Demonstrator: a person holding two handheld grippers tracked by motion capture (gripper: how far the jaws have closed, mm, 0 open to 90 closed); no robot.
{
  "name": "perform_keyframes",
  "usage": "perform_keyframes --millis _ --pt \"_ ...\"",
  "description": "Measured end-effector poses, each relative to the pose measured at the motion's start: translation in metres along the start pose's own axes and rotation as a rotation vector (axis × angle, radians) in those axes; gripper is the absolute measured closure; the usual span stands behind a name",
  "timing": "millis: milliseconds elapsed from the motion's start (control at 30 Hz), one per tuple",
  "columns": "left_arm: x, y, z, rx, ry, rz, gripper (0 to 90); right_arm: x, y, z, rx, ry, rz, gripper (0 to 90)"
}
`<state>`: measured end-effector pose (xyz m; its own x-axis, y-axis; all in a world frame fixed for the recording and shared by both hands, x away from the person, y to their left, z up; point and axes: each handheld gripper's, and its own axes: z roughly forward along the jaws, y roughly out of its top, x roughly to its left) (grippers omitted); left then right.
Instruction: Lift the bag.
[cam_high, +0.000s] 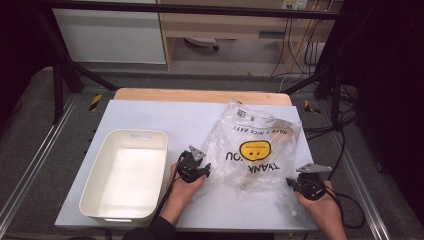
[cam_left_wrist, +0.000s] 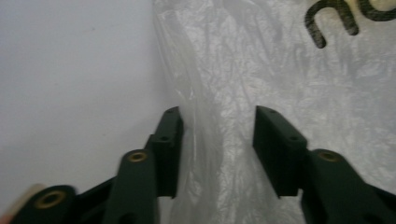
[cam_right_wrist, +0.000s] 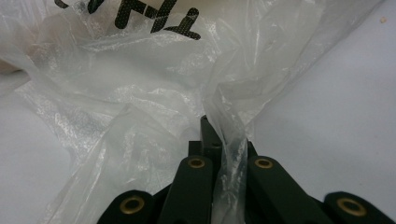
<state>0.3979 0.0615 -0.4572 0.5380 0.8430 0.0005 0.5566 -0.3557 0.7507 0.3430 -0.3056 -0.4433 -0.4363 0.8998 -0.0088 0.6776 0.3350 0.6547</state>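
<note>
Where the work centres, I log one clear plastic bag (cam_high: 255, 150), crumpled and lying flat on the right half of the pale surface (cam_high: 165, 117). It carries a yellow smiley face and black lettering that reads upside down from my side in the high view; a pale, stick-like item shows through the film, though I cannot tell what it is.

Item, right gripper (cam_high: 300, 186): held at the bag's near right corner. In the right gripper view (cam_right_wrist: 223, 135) I see its jaws closed tight on a twisted strip of the film, which runs up out of the pinch into the rest of the bag (cam_right_wrist: 140, 93).

Item, left gripper (cam_high: 200, 169): held at the bag's near left edge. In the left gripper view (cam_left_wrist: 217, 140) its jaws stand wide apart, with a fold of the bag's edge (cam_left_wrist: 280, 70) lying between them. The film sits just beside the left-hand jaw in that view; I cannot tell whether it touches. Nothing is gripped.

Item, hands: my left hand (cam_high: 182, 187) and right hand (cam_high: 325, 210) come in from the near edge of the surface, each wrapped round its gripper.

Item, white plastic bin (cam_high: 100, 175): rectangular, open-topped, standing on the left half of the surface, just beside the left gripper and apart from the bag.

Item, wooden board (cam_high: 200, 95): showing as a strip along the far edge of the surface.
</note>
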Motion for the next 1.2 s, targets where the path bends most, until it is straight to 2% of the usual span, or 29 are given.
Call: perform_keyframes --millis 33,100,167,300,400,500,633,733,833,1000,1067,1100,1200 --pt "0.0 -0.001 0.0 -0.004 -0.001 0.015 60.8 0.001 0.0 0.0 -0.001 0.002 -0.001 90.0" --pt "0.001 -0.002 -0.001 -0.011 -0.006 0.007 72.2 0.002 0.0 0.0 -0.003 0.001 -0.005 90.0" --pt "0.001 -0.002 -0.001 -0.013 -0.007 0.018 80.9 0.002 0.0 -0.001 -0.008 0.003 0.002 89.6" --pt "0.001 -0.003 -0.001 -0.02 -0.013 0.013 88.4 0.001 -0.002 -0.004 -0.023 0.014 0.021 80.7" --pt "0.001 -0.003 -0.001 -0.021 -0.015 0.011 89.7 0.001 -0.003 -0.01 -0.049 0.01 0.048 65.0" --pt "0.001 -0.003 -0.001 -0.022 -0.014 0.014 89.9 0.0 -0.005 -0.015 -0.073 -0.009 0.071 42.3" --pt "0.001 -0.003 -0.001 -0.022 -0.015 0.012 90.0 -0.002 -0.009 -0.017 -0.092 -0.053 0.084 23.9" --pt "0.001 -0.003 -0.001 -0.022 -0.016 0.01 90.0 -0.005 -0.014 -0.014 -0.081 -0.059 0.093 17.2" --pt "0.001 -0.003 -0.001 -0.024 -0.017 0.008 90.0 -0.003 -0.019 -0.012 -0.053 -0.045 0.101 15.6" --pt "0.001 -0.004 -0.001 -0.024 -0.017 0.007 90.0 0.003 -0.025 -0.009 -0.02 -0.017 0.074 16.0" --pt "0.001 -0.004 -0.001 -0.023 -0.017 0.01 90.0 0.004 -0.025 -0.009 -0.022 -0.029 0.044 21.6" --pt "0.001 -0.004 -0.001 -0.023 -0.016 0.01 90.0 0.004 -0.025 -0.01 -0.023 -0.029 0.046 26.4" --pt "0.001 -0.004 -0.001 -0.023 -0.016 0.01 90.0 0.005 -0.025 -0.012 -0.037 -0.019 0.028 46.4"
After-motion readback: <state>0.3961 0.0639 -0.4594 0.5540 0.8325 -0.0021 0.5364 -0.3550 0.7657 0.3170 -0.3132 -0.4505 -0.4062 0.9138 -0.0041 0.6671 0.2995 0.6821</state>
